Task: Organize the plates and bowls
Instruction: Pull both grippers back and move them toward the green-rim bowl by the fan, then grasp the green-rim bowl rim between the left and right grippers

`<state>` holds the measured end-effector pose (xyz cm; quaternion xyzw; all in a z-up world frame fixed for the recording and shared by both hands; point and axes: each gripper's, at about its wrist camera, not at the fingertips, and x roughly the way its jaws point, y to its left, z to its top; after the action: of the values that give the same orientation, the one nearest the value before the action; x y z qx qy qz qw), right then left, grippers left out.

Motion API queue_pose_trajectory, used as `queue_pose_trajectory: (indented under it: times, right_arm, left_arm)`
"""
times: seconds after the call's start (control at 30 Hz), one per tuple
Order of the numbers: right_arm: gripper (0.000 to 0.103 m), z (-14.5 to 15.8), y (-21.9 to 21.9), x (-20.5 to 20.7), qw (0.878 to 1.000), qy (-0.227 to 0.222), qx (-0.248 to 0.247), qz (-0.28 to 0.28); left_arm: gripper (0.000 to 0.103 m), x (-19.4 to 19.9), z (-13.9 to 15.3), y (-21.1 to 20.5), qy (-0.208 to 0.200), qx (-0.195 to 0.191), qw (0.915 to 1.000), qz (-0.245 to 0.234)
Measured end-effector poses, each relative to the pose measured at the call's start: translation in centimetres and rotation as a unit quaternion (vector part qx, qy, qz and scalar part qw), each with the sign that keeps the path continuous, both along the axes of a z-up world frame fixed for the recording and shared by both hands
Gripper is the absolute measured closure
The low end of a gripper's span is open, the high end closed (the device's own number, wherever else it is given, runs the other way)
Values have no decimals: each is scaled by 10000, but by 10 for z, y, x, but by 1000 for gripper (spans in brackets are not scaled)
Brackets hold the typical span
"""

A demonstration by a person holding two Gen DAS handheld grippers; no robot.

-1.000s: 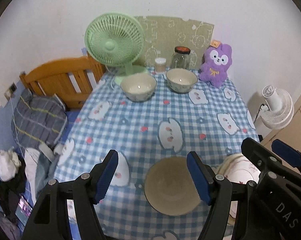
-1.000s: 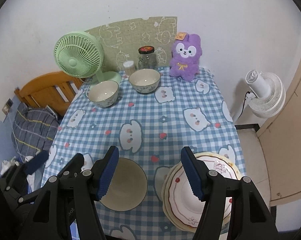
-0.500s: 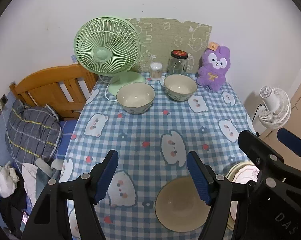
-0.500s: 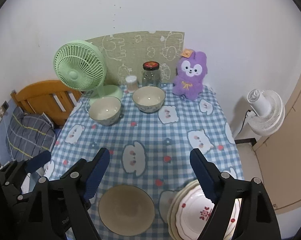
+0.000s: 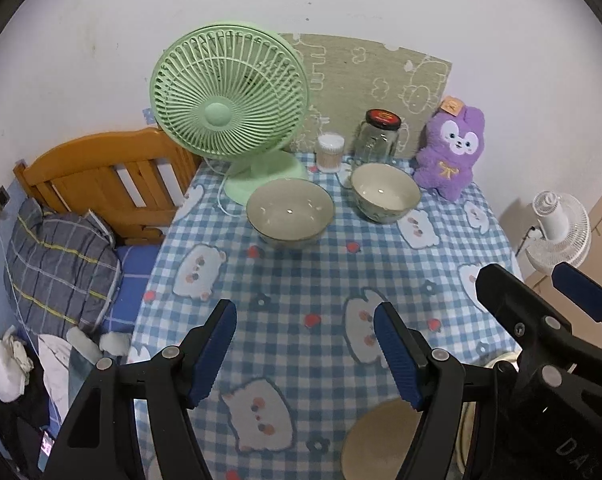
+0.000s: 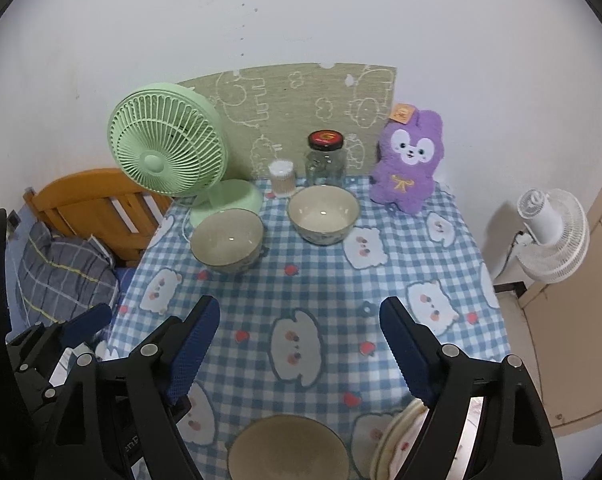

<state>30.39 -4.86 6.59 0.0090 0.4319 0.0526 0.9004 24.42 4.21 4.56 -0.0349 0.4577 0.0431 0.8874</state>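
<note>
Two cream bowls stand side by side at the far end of the checked table: one on the left (image 5: pixel 289 212) (image 6: pixel 227 240), one on the right (image 5: pixel 385 192) (image 6: pixel 323 214). A beige bowl (image 5: pixel 381 440) (image 6: pixel 289 448) sits at the near edge, with a stack of red-rimmed plates (image 6: pixel 397 432) just to its right. My left gripper (image 5: pixel 303 320) hovers open over bare cloth. My right gripper (image 6: pixel 299 312) is open wide beside it, also with nothing between its fingers.
Behind the far bowls stand a green desk fan (image 5: pixel 229 92), a glass jar (image 5: pixel 381 136), a small toothpick pot (image 5: pixel 330 152) and a purple plush (image 5: pixel 451 152). A wooden bed frame (image 5: pixel 101 176) borders the table's left side. A white floor fan (image 6: pixel 549 236) stands to the right.
Both grippers have moved forward over the table, away from the near bowl and plates and toward the far bowls. The right gripper's jaws have spread wider.
</note>
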Motion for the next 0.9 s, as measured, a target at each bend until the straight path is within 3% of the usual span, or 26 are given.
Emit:
queue_pose_trajectory:
  times: [0.23, 0.37, 0.5, 0.57, 0.9]
  right_arm:
    - [18, -9, 18, 23, 9998, -114, -10, 148]
    - [13, -18, 27, 38, 9997, -96, -43, 212]
    - [13, -31, 39, 55, 9992, 164, 122, 343]
    - [13, -36, 44, 61, 9993, 213, 92, 305]
    - [13, -57, 58, 96, 9998, 110, -174, -2]
  left_arm:
    - [30, 25, -11, 15, 43, -62, 10000, -57]
    - [30, 37, -16, 23, 6, 26, 10000, -25]
    - [30, 49, -21, 25, -68, 168, 9997, -185]
    - [30, 57, -25, 26, -113, 322, 9992, -230]
    - [30, 94, -51, 43, 75, 155, 9996, -239]
